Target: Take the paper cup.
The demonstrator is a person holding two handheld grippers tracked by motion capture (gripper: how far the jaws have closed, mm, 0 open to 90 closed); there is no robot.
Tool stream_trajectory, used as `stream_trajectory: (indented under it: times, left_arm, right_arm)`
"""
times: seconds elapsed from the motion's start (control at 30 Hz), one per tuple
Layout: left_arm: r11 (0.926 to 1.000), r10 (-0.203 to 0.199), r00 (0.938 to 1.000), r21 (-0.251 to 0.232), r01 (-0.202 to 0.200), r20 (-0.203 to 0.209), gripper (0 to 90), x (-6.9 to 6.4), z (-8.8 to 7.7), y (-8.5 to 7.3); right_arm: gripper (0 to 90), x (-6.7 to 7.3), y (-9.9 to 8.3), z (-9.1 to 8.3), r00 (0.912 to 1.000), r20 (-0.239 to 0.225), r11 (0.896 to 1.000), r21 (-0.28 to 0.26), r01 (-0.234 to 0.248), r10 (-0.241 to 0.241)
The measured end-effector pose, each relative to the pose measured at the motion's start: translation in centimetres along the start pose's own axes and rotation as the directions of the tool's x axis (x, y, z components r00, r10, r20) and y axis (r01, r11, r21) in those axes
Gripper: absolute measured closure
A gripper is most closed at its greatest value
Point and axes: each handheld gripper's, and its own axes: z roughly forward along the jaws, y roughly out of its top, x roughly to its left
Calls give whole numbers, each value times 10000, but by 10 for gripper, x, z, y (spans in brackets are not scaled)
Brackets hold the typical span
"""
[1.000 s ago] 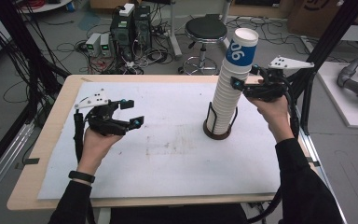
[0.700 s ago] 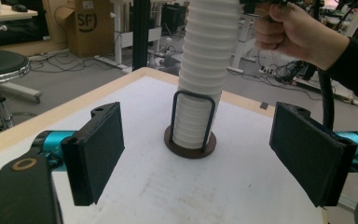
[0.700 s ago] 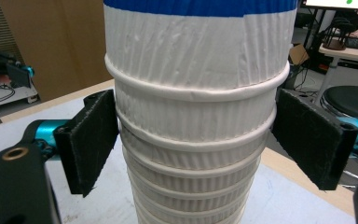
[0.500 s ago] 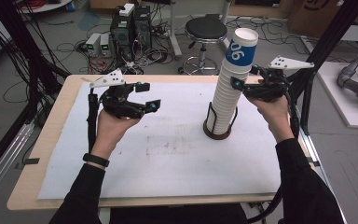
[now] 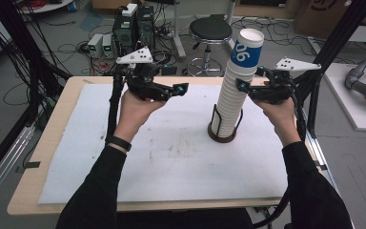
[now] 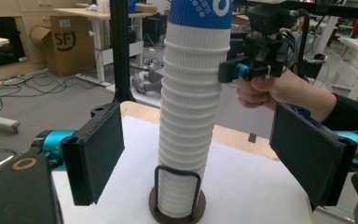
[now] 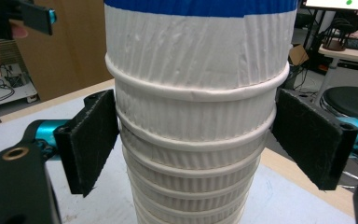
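The right tool (image 5: 246,89) grips the upper part of the tall stack of paper cups (image 5: 233,93), its pads pressing both sides just under the blue-banded top cup. That hand comes in level from the right. The stack stands in a wire holder (image 5: 224,128) on the white mat (image 5: 171,152), right of the counter's middle. The left tool (image 5: 180,89), jaws apart and empty, hovers raised over the mat's far left, pointing at the stack; bare mat lies between.

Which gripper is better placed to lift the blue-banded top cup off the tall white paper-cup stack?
Right gripper: its jaws straddle the tall white paper-cup stack just below the blue-banded top cup. The left gripper hangs apart, empty.
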Motion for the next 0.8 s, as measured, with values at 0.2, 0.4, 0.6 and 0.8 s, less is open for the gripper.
stream_trajectory:
  times: [0.2,0.4,0.6,0.8]
  left_arm:
    - [9999,-37,9999,-165,40,157,176,1,20,20]
    - [9997,209,9990,-159,-203,387,176,-1,43,41]
    - [9990,450,9977,25,-452,512,176,-3,62,57]
    - [9975,701,9959,17,-703,569,176,-6,79,72]
  right_arm:
    - [155,0,0,0,10000,-7,10000,-8,-2,2]
    - [156,0,0,0,10000,12,10000,-4,31,-31]
    - [157,0,0,-1,10000,8,10000,23,90,-90]
    - [157,0,0,-1,9999,17,9999,17,111,-111]
